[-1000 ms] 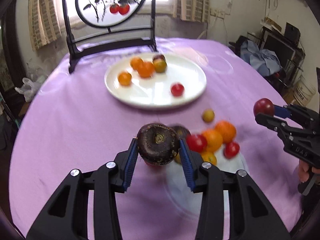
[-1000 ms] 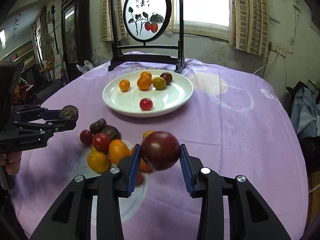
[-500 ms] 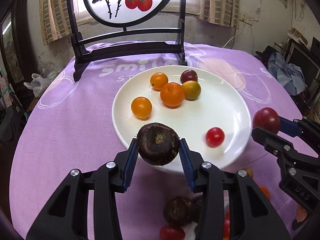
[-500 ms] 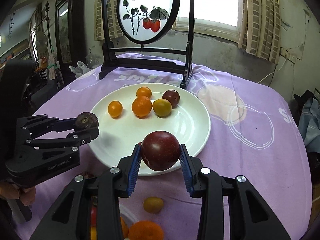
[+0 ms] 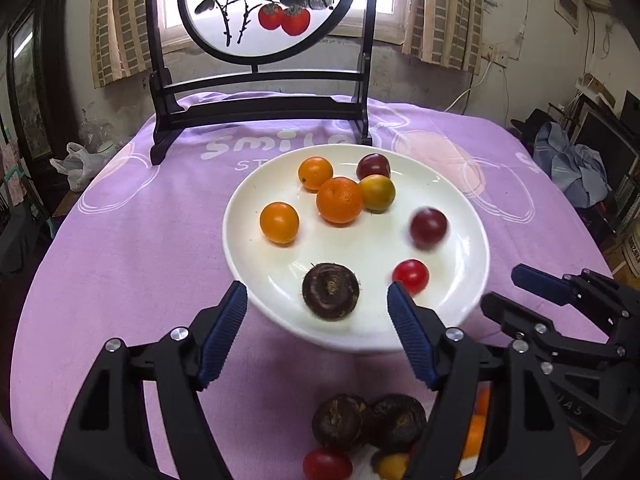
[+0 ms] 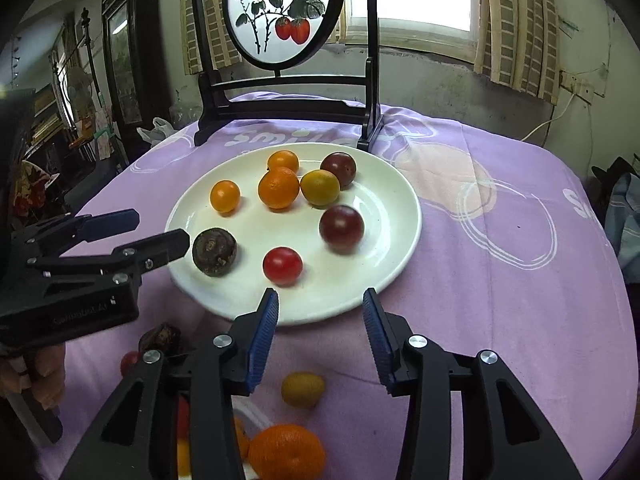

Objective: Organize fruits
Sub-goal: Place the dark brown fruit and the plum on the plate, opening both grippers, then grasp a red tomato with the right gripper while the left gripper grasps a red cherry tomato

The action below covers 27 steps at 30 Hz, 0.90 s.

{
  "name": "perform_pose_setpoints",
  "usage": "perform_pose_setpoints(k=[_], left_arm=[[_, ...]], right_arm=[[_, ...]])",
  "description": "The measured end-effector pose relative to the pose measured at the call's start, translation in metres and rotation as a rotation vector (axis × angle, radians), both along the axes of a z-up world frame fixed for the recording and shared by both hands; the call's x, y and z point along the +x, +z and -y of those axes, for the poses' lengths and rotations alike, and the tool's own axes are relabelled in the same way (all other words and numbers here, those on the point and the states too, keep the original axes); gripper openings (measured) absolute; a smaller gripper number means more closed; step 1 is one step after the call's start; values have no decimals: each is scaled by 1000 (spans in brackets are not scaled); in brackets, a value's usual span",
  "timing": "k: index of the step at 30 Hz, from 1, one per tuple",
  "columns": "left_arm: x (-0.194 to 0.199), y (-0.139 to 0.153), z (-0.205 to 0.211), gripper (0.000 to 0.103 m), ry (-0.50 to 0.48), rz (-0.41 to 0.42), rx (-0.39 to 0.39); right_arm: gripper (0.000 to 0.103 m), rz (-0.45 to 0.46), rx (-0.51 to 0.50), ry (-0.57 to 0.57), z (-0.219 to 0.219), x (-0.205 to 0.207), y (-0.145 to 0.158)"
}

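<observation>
A white plate (image 5: 460, 304) (image 6: 392, 264) on the purple cloth holds several fruits. A dark brown rough fruit (image 5: 330, 292) (image 6: 214, 252) lies near the plate's front edge. A dark red plum (image 5: 428, 227) (image 6: 341, 229) looks blurred, in motion on the plate, beside a red cherry tomato (image 5: 411, 276) (image 6: 282, 266). My left gripper (image 5: 316, 300) is open and empty just in front of the brown fruit. My right gripper (image 6: 320, 304) is open and empty at the plate's near rim. Loose fruits lie below the grippers: brown ones (image 5: 368, 422), an orange (image 6: 286, 452), a yellow one (image 6: 303, 389).
A black wooden stand with a round painted screen (image 5: 264, 8) (image 6: 284, 12) stands behind the plate. The right gripper shows at the right of the left wrist view (image 5: 560, 320); the left gripper shows at the left of the right wrist view (image 6: 100, 256). Room clutter surrounds the table.
Both grippers moved forward over the plate and opened. The brown fruit dropped from the left gripper onto the plate; the plum left the right gripper and rolls on the plate.
</observation>
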State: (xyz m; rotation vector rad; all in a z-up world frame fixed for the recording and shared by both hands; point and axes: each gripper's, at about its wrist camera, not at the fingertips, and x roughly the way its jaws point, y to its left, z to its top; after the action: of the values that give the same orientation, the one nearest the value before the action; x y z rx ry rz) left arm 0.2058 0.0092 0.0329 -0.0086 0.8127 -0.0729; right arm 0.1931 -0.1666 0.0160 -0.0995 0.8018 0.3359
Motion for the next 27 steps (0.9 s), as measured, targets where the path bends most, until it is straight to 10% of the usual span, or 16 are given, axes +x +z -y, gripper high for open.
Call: perform_pose_setpoints(k=[13, 27], left_arm=[[-83, -11, -15, 80, -43, -13, 35], [-111, -38, -20, 80, -66, -83, 45]], right_arm=[[44, -43, -35, 65, 22, -97, -18], [32, -133, -53, 86, -2, -101, -48]])
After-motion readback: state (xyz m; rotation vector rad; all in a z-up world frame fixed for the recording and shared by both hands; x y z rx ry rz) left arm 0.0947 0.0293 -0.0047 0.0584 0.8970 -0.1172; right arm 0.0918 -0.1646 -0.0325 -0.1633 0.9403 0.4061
